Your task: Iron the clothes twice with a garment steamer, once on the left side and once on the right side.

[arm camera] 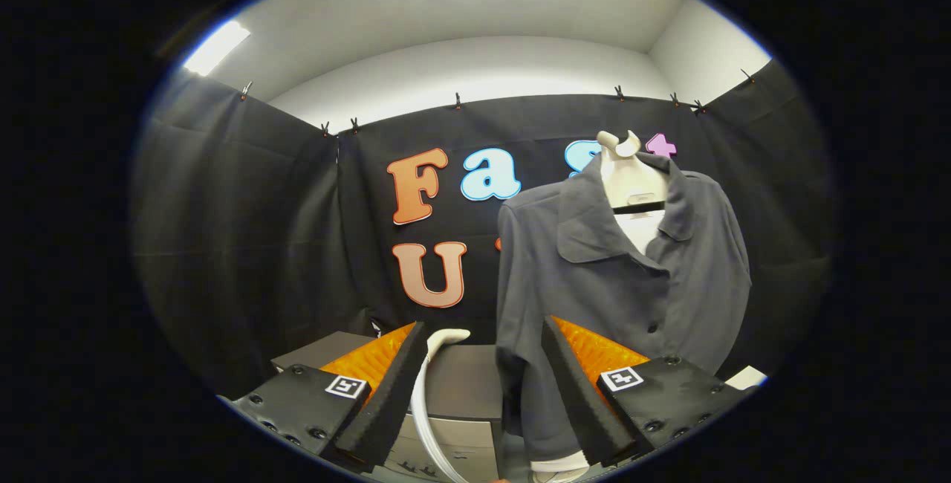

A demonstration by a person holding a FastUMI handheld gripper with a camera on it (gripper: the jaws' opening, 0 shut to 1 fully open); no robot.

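between the open, empty jaws of the gripper (475, 386) curves a white, smooth plastic steamer handle (427, 386), probably light, rigid, slippery; grip mid-handle. beyond hangs a soft grey shirt (594, 275).

The gripper (483, 386) has its 2 fingers spread wide apart, nothing pressed between them. The left finger (386, 394) and the right finger (576, 394) both slant upward and lean toward each other at the tips, so the gap is narrower at the tips than at the base. Each finger has a dark foam pad on its inner face and an orange ribbed panel on its outer side. Each sits on a black bolted base carrying a small square marker. Neither pad touches anything.
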